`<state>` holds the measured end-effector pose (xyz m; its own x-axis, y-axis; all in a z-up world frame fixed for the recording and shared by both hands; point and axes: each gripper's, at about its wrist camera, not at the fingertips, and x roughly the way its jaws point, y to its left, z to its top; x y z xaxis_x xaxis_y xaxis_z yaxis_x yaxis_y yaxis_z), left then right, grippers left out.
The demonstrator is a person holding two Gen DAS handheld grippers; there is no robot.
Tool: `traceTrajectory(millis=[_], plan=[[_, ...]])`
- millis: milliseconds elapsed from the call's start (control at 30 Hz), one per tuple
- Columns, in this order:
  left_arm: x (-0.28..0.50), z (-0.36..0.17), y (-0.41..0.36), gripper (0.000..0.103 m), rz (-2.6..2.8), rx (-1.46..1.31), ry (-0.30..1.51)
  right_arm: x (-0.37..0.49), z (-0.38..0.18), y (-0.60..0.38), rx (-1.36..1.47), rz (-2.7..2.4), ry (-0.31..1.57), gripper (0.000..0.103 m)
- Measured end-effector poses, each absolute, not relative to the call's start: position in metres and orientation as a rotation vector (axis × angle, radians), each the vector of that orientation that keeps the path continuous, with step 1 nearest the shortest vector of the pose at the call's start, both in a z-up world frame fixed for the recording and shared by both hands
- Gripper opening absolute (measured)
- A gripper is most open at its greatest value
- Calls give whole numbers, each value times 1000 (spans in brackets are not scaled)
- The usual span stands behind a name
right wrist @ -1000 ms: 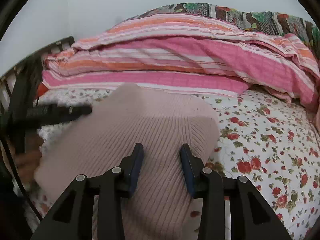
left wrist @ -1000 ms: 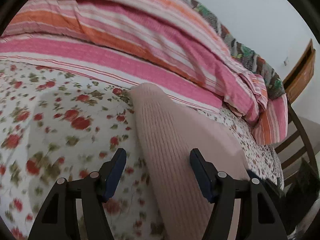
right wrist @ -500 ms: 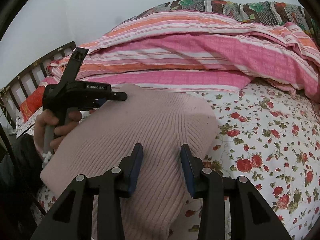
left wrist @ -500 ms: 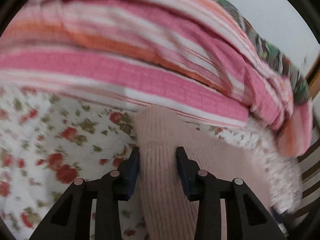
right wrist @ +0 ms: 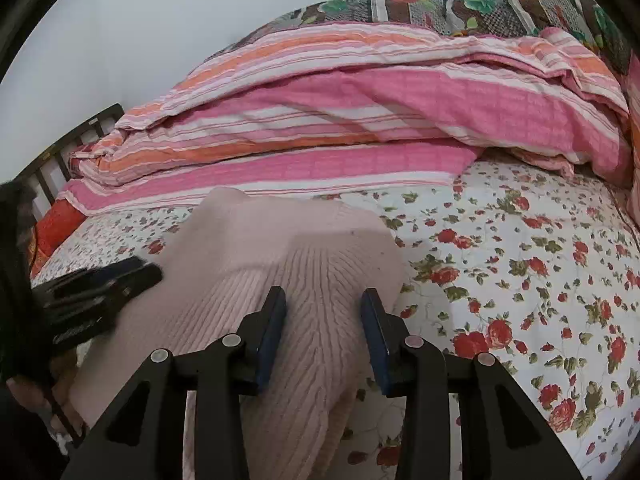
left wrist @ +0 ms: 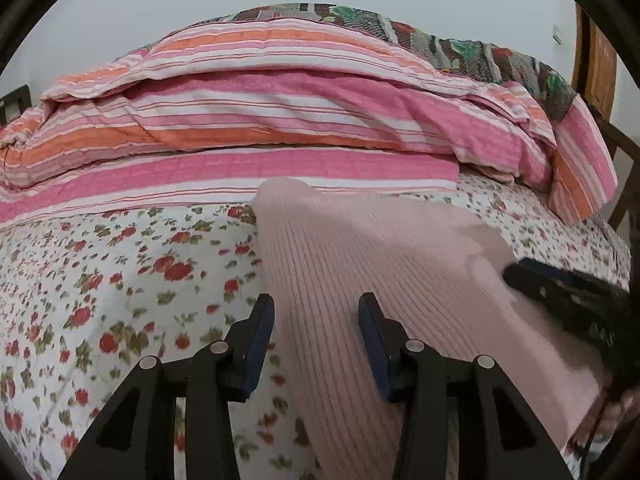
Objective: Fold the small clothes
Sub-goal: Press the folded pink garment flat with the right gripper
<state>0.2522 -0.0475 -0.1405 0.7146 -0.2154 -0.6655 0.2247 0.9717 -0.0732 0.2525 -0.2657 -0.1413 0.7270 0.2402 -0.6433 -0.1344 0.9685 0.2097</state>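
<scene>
Here, pink ribbed garment (left wrist: 384, 280) was laid on floral bedsheet (left wrist: 120, 280), long axis running away from both grippers toward striped quilt (left wrist: 280, 120).

Left gripper (left wrist: 316, 340) was set at garment's left edge, jaws just opened slightly, halfway apart, knit between them; grip could not be told.

Right gripper (right wrist: 324, 332) was set astride raised fold at right edge, jaws half closed, fold apparently pinched.

Neither hand was judged nearer.

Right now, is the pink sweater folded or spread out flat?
Folded, at least partly: the pink sweater shows a rounded doubled edge and one layer lying over another on the flowered sheet. How many folds, cannot tell.
</scene>
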Motion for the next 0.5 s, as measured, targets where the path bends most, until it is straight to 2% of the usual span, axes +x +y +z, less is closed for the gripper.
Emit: traceTrajectory(millis=[67, 500], plan=[[244, -141, -45, 42, -251, 14, 722, 253, -144, -265, 150, 198, 734, 41], [210, -145, -35, 46, -285, 30, 691, 240, -145, -258, 104, 156, 707, 41]])
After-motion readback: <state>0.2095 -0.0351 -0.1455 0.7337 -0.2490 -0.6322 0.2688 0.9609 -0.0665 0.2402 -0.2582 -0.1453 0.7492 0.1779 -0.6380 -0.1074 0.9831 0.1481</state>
